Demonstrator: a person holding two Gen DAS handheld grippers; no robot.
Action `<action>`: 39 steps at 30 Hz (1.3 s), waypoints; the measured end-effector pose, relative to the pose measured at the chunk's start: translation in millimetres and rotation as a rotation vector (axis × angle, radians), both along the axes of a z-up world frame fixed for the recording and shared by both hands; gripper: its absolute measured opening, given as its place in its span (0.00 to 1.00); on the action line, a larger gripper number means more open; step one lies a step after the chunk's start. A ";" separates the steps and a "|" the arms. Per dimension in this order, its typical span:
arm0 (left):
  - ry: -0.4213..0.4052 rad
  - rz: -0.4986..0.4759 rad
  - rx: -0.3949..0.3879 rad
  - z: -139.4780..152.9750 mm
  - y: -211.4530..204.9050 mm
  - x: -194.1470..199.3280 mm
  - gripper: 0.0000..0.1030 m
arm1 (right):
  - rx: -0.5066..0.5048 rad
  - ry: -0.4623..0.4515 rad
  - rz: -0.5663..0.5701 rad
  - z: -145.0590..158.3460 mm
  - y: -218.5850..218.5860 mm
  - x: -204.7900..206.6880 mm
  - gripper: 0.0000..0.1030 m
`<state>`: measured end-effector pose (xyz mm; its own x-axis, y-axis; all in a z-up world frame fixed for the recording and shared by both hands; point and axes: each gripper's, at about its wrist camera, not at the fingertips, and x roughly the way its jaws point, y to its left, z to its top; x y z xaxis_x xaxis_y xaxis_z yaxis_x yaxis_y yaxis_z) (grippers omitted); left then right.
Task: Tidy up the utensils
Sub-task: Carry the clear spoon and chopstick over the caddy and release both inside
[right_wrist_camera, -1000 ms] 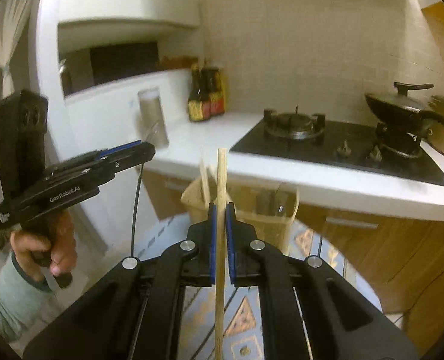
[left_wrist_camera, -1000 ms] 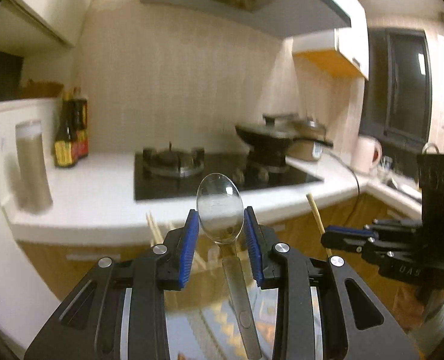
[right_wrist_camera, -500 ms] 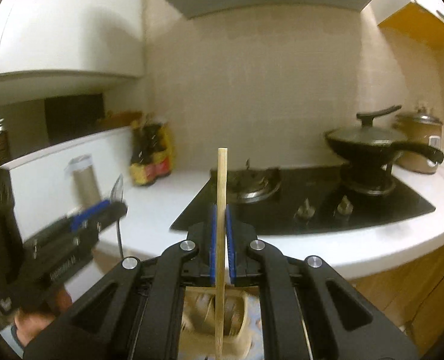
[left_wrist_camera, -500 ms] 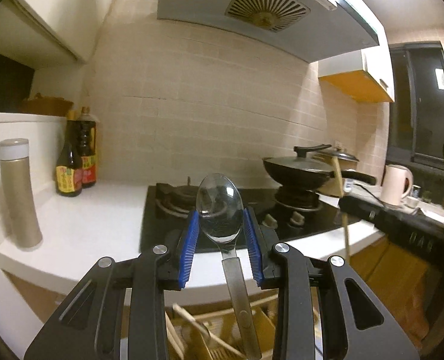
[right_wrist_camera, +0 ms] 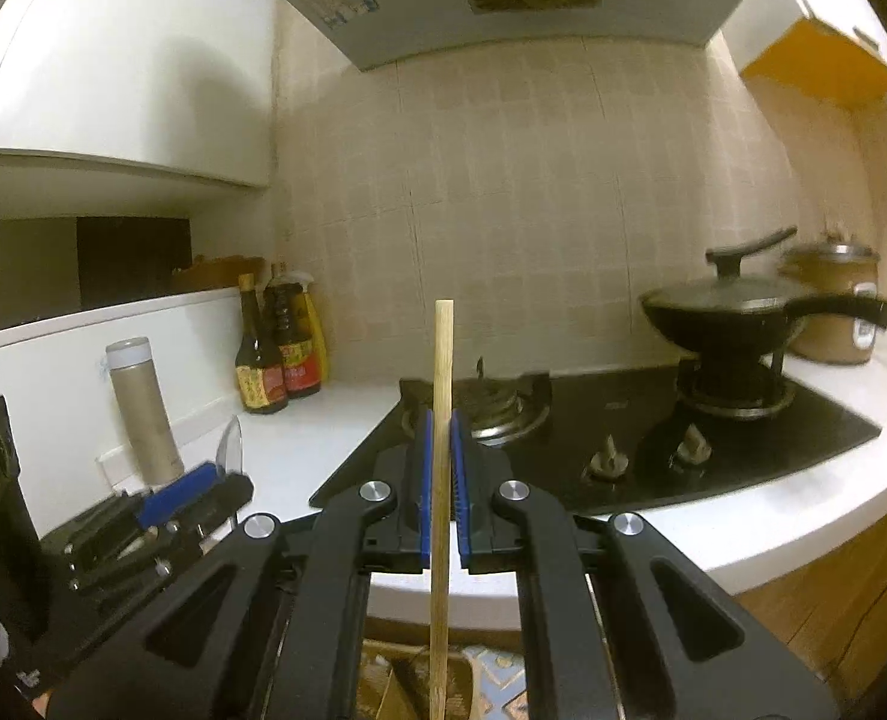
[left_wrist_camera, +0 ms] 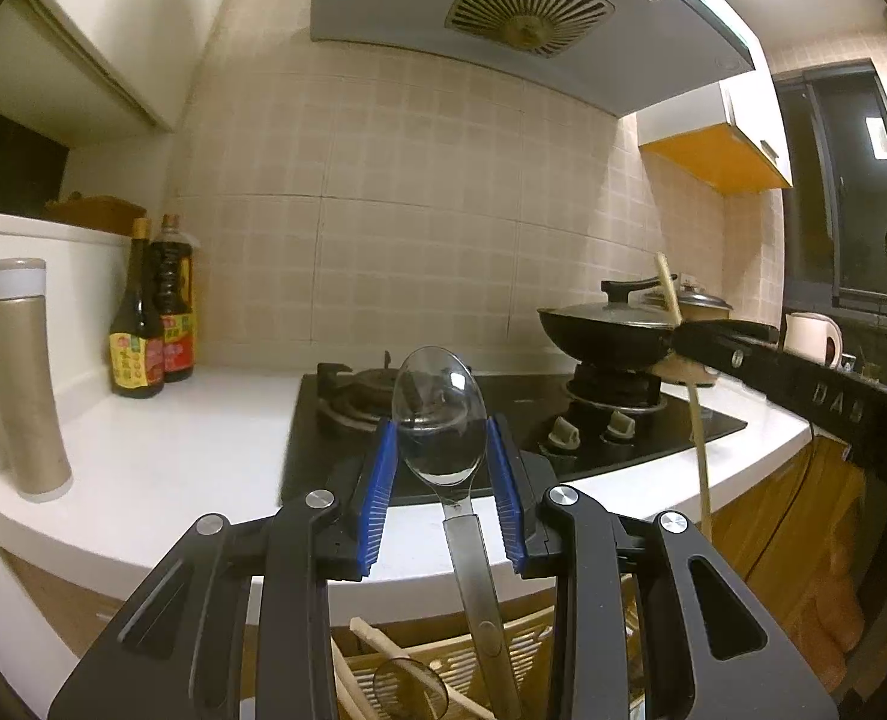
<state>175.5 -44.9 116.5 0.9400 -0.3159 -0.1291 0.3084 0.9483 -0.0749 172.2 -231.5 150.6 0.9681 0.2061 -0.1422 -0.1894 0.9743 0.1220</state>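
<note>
My left gripper (left_wrist_camera: 440, 423) is shut on a metal spoon (left_wrist_camera: 437, 408). Its blue pads hold the bowl by its edges, bowl upward, and the handle hangs down between the arms. My right gripper (right_wrist_camera: 441, 420) is shut on a wooden chopstick (right_wrist_camera: 442, 354) that stands upright. Each gripper shows in the other's view: the right gripper (left_wrist_camera: 803, 384) with its chopstick (left_wrist_camera: 700, 438) at the right edge, and the left gripper (right_wrist_camera: 185, 495) with the spoon (right_wrist_camera: 231, 447) at lower left. Under the left gripper a woven basket (left_wrist_camera: 533, 636) holds loose chopsticks (left_wrist_camera: 377, 645).
A white counter (left_wrist_camera: 203, 450) runs ahead with a black gas hob (left_wrist_camera: 563, 414) and a lidded wok (left_wrist_camera: 611, 330). Sauce bottles (left_wrist_camera: 152, 324) and a tall flask (left_wrist_camera: 23, 378) stand at the left. A kettle (left_wrist_camera: 812, 330) and a cooker pot (right_wrist_camera: 833, 306) are at the right.
Both views have swung up from the cabinet front and basket to the countertop and hob. The spoon and the chopstick sit unchanged in their grippers.
</note>
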 end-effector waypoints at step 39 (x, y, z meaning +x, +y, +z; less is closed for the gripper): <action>0.140 -0.006 -0.113 -52.2 46.0 -134.6 0.83 | -0.071 0.214 -0.034 -103.9 -6.8 -141.7 0.68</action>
<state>40.9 1.1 64.4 0.9135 -0.3410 -0.2219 0.2928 0.9297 -0.2233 30.6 -238.2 46.7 0.9206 0.1561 -0.3580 -0.1336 0.9872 0.0870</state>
